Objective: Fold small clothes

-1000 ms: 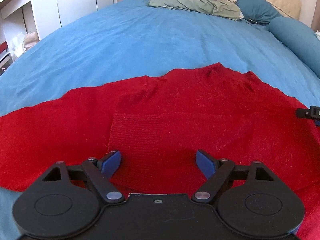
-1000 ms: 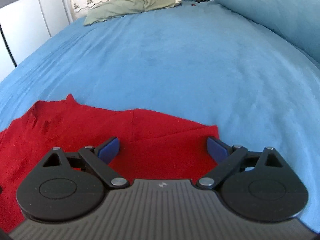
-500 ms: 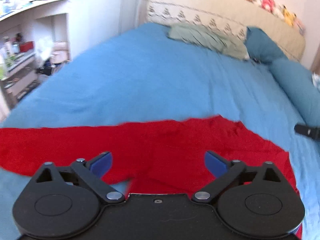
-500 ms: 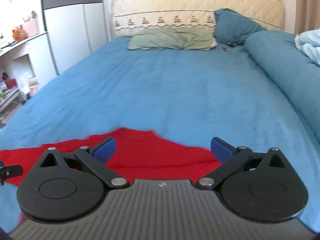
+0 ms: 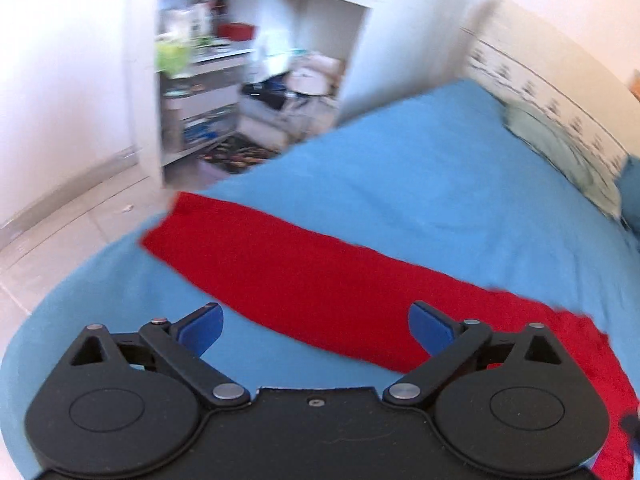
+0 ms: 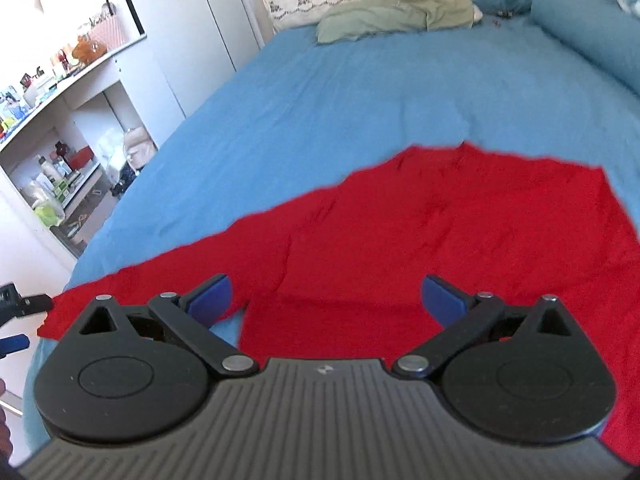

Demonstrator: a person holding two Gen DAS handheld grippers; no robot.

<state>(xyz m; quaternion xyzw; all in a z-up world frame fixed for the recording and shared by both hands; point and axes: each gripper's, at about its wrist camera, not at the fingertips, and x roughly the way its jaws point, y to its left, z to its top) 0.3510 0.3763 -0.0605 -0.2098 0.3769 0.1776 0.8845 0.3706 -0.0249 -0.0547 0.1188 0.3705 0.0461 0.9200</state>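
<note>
A red knit sweater lies flat on the blue bedspread. Its right side is folded in. Its left sleeve stretches out toward the bed's left edge, the cuff near the corner. My left gripper is open and empty, held above the sleeve's middle. It also shows in the right wrist view at the far left, near the sleeve's cuff end. My right gripper is open and empty above the sweater's lower body.
Pillows and a blue bolster lie at the head of the bed. White shelves with clutter and tiled floor lie past the bed's left edge.
Both grippers have swung to the left. The left one turned from the sweater's body toward the outstretched sleeve and the bed's edge. The right one now faces the sweater's body. Both stayed open.
</note>
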